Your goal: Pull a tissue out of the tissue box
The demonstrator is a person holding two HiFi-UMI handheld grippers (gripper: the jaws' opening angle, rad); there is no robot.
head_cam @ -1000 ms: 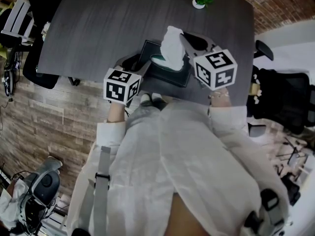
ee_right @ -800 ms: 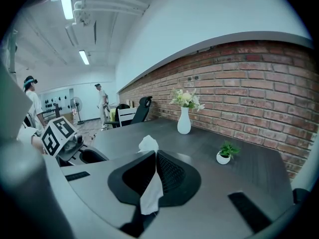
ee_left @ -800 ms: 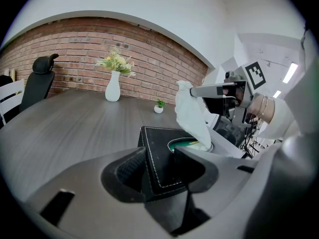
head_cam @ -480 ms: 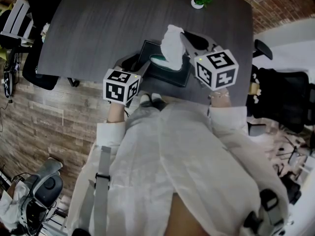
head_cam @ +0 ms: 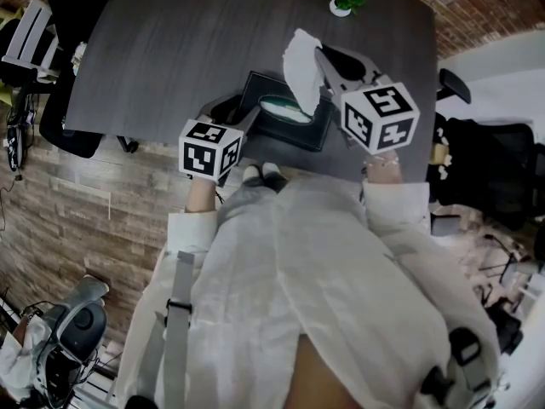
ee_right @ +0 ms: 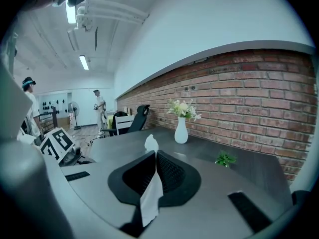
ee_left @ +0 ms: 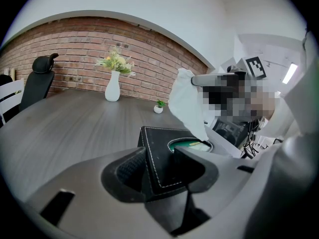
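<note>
Right gripper (head_cam: 321, 54) lifted a bit, jaws clenched on the tissue (head_cam: 300, 62); left gripper (head_cam: 245, 116) jaws clamp the tissue box (head_cam: 298, 131) by the worktop (head_cam: 187, 49) near edge, keeping it down.

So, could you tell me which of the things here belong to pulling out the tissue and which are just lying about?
In the job:
tissue, pinched by the right gripper
box, held by the left gripper

Lying about:
vase of flowers
plant
chair
</note>
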